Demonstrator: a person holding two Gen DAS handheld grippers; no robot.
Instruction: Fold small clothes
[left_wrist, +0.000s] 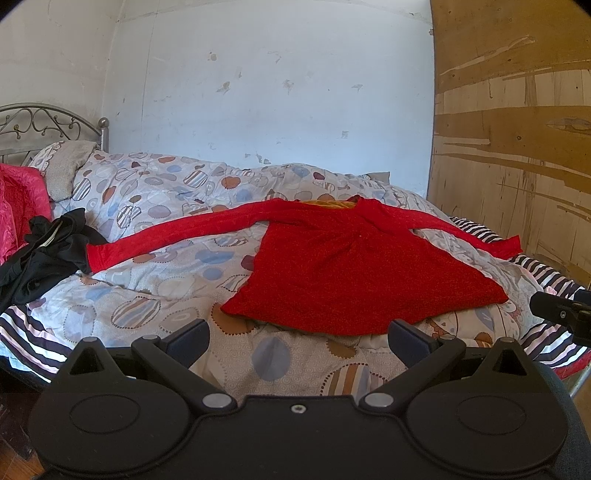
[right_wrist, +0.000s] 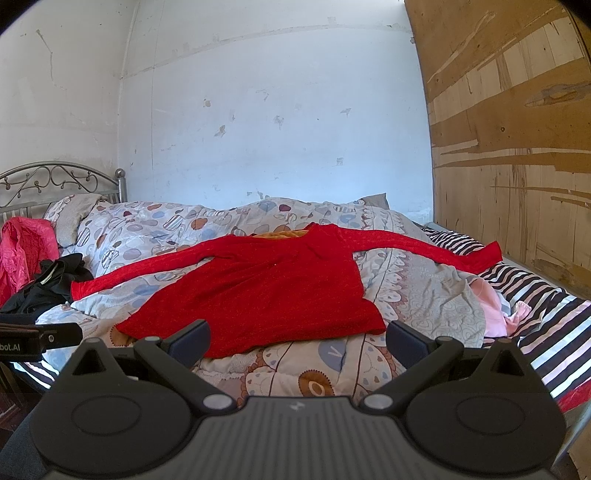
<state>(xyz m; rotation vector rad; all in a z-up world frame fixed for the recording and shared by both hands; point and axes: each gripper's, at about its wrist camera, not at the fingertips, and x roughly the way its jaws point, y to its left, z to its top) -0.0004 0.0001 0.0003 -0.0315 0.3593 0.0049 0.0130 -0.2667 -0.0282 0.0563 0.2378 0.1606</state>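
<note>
Red long-sleeve top (left_wrist: 354, 266) is spread out flat on the bed, front side down or up I honestly can't tell, with both sleeves stretched straight out to the sides and an orange-yellow lining showing at the neckline (left_wrist: 325, 202). Its left sleeve cuff (left_wrist: 98, 258) ends right against a crumpled black garment (left_wrist: 48, 247), and the other cuff (right_wrist: 489, 254) reaches over toward the striped sheet (right_wrist: 546, 314) by the wooden wall panel (right_wrist: 517, 147). The hem sits closest to both cameras, lying on the patterned quilt (left_wrist: 155, 206) with its circles and hearts. Left gripper (left_wrist: 297, 336) hangs just short of the hem with its 2 fingers spread wide, nothing between them. Right gripper (right_wrist: 297, 338) is the same deal, fingers wide apart and holding nothing, hovering near the hem's right corner. Each gripper pokes into the edge of the other one's view, so they're side by side. Further out there's a pink bit of cloth (right_wrist: 495, 310) tucked under the quilt on the right, a shiny pink-red fabric bundle (right_wrist: 26, 251) on the left by the pillow (left_wrist: 66, 166), a metal scrollwork headboard (right_wrist: 55, 181), and a scuffed white wall (right_wrist: 277, 110) behind it all
</note>
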